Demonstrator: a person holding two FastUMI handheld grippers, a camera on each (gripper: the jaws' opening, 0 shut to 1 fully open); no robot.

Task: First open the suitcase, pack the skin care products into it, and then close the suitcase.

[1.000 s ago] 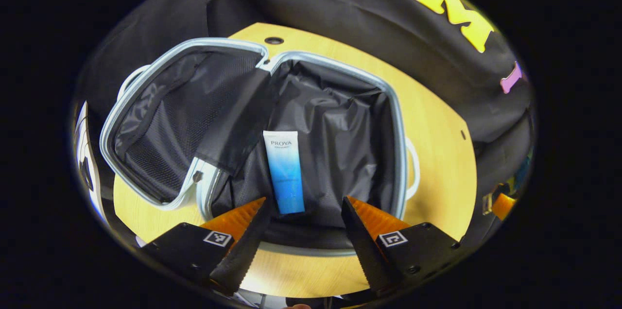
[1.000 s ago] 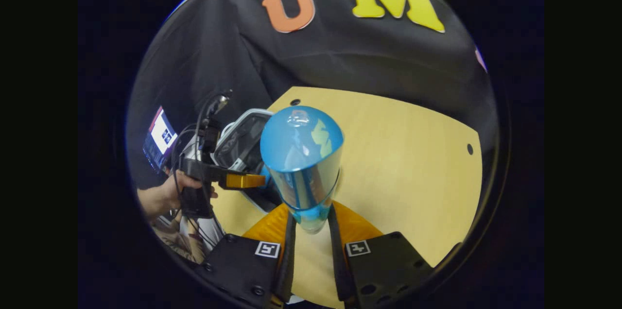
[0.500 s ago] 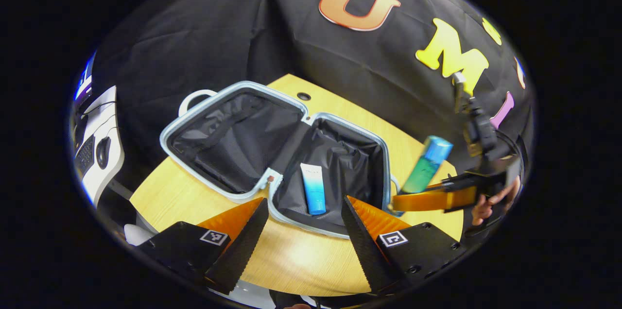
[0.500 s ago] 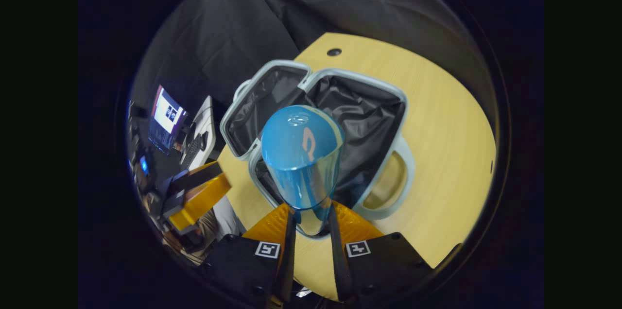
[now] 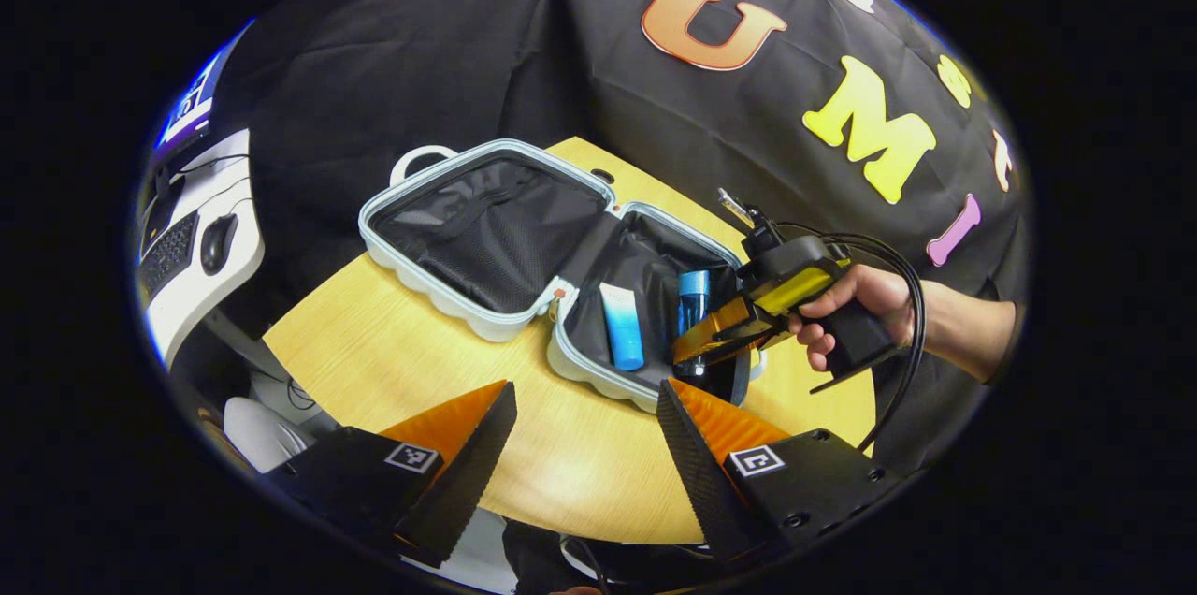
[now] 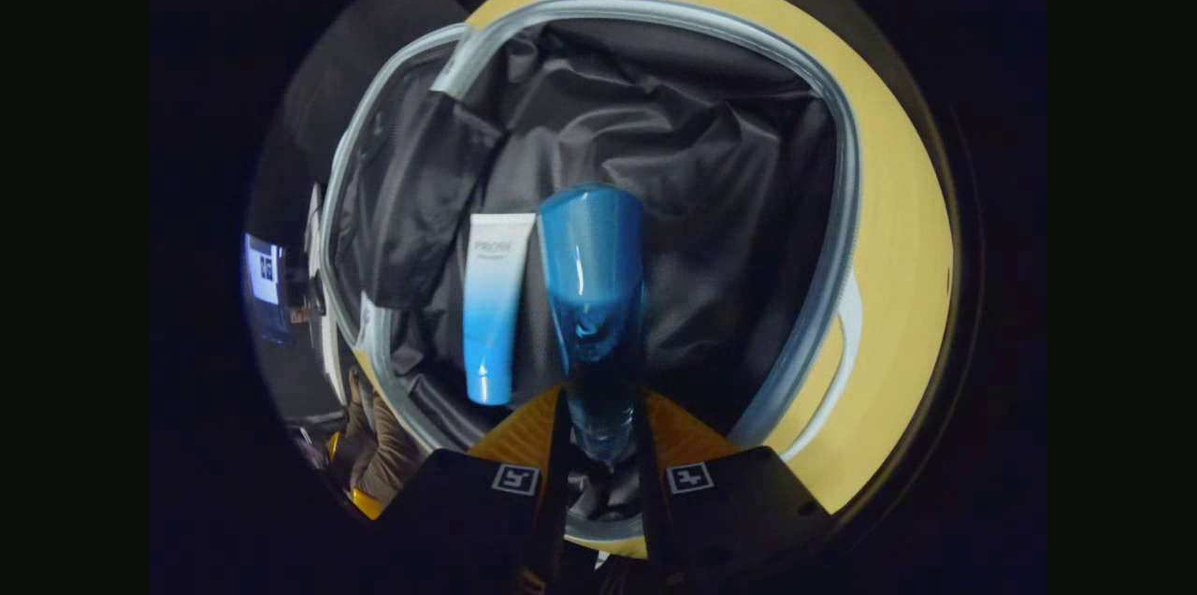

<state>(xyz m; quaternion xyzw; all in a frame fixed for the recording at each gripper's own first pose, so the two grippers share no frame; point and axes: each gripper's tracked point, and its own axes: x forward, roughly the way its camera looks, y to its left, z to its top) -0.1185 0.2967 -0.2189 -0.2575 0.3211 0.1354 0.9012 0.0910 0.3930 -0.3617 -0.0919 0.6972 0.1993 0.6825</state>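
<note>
The left gripper view alone catches a hand [image 5: 856,305] lowering the right gripper [image 6: 598,427], fingers clamping the blue bottle [image 6: 591,282] beside the tube [image 6: 493,305] in the suitcase [image 5: 486,324]; left gripper [image 5: 584,413] fingers spread, empty.

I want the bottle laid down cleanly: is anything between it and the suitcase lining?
Nothing visible blocks it. The right gripper holds the blue bottle over bare lining in the open suitcase, beside the tube.

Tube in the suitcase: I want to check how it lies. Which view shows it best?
The right gripper view: the tube lies close and whole beside the held bottle. The left gripper view shows it small, farther off.
</note>
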